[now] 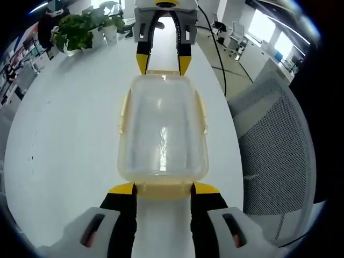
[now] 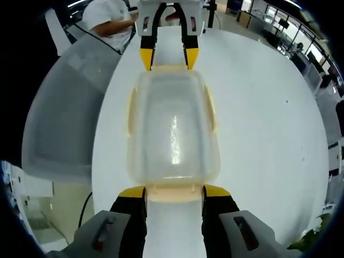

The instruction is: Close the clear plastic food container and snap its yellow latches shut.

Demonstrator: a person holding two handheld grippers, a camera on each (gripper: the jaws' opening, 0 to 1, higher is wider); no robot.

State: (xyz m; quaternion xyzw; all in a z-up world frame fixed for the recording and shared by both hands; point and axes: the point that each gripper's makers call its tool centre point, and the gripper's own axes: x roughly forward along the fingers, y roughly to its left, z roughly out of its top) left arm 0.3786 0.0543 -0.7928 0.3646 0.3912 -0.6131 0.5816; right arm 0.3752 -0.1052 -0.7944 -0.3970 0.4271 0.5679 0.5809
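The desk (image 1: 70,140) is a broad, smooth white slab with a rounded edge. A grey mesh chair (image 1: 274,156) stands just beside it, and a leafy potted plant (image 1: 80,29) sits at its far end. In the middle lies the clear plastic container (image 1: 163,131), a rounded rectangle with cloudy walls, its lid on and yellow latches (image 1: 124,110) along its sides. The left tongs (image 1: 163,188) and right tongs (image 2: 174,191) face each other at its two short ends, each pair of yellow-tipped jaws spread wide, just beside an end latch
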